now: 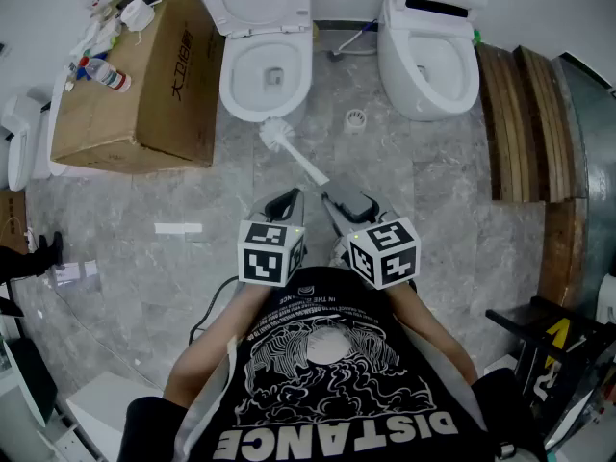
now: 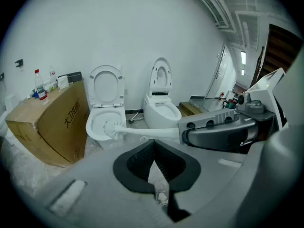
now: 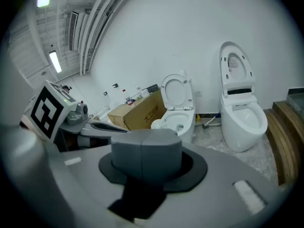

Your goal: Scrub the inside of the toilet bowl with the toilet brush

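Note:
The left toilet (image 1: 262, 92) stands open with its seat raised; it also shows in the left gripper view (image 2: 97, 122) and the right gripper view (image 3: 178, 118). A white toilet brush (image 1: 281, 141) points at it, bristle head just in front of the bowl's front rim and outside the bowl. My right gripper (image 1: 337, 203) is shut on the brush's handle end. Seen from the left gripper, the toilet brush (image 2: 114, 128) stretches from the right gripper (image 2: 223, 133) to the bowl. My left gripper (image 1: 287, 202) (image 2: 154, 148) is shut and holds nothing, beside the right one. The right gripper's (image 3: 145, 146) grey jaws hide the handle.
A cardboard box (image 1: 135, 75) with bottles on top stands left of the toilet. A second toilet (image 1: 428, 56) stands to the right, with a floor drain (image 1: 355, 118) between them. Wooden planks (image 1: 525, 123) lean at the right. A white strip (image 1: 178, 228) lies on the floor.

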The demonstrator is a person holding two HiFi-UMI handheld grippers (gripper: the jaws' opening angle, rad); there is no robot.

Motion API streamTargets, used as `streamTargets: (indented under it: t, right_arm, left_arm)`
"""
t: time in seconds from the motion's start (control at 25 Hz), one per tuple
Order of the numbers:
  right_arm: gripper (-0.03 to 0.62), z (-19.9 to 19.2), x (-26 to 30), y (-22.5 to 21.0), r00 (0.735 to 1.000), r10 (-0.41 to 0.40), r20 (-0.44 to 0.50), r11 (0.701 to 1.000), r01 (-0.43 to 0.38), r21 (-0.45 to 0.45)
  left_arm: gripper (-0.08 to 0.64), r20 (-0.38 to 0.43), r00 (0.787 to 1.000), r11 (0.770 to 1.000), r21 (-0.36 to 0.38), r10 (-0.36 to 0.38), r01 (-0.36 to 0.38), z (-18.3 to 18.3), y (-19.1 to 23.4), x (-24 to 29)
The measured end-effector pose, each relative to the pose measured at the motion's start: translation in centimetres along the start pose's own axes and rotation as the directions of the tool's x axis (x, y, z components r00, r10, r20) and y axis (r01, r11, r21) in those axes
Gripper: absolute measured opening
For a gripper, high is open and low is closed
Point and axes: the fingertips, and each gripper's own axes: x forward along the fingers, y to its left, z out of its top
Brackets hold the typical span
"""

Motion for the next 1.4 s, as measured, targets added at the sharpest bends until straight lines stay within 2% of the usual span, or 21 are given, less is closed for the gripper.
streamTargets:
  t: [0.28,0.6,0.76,0.96,1.24,1.4]
  right_arm:
    - [0.149,-0.6,-1.3,-2.0,0.999,0.033,-0.002,0.999,-0.033,0.009]
    - [0.149,-0.5,-0.6,-2.1,0.997,0.071,-0.011,0.997,-0.070,0.027]
    - [0.149,0.1,1.1,-2.9,0.998,0.057,-0.027,0.998,-0.056,0.034]
    - [0.149,1.8,4.2,-3.9,0.998,0.005,-0.069,0.999,-0.002,0.045]
    - [0.149,5.7,10.2,-2.3,0.994,-0.023,-0.109,0.998,0.028,0.048]
    - [0.149,8.3,13.6,-1.3,0.993,-0.044,-0.111,0.998,0.050,0.049]
  left_arm:
    - [-0.006,0.008,1.000,1.000,0.012,0.027,-0.027,0.1,-2.9,0.6]
    - [-0.006,-0.004,0.998,0.998,-0.038,0.056,-0.056,-0.5,-1.9,0.8]
    - [-0.006,-0.011,0.999,0.996,-0.075,0.044,-0.044,-0.1,0.1,2.4]
    - [-0.006,-0.027,1.000,0.998,-0.067,0.000,-0.001,1.9,2.4,4.1]
    - [-0.006,-0.032,0.999,0.990,-0.137,-0.042,0.037,4.9,9.5,5.5]
    - [-0.006,-0.035,0.997,0.989,-0.133,-0.070,0.065,6.6,13.3,5.9]
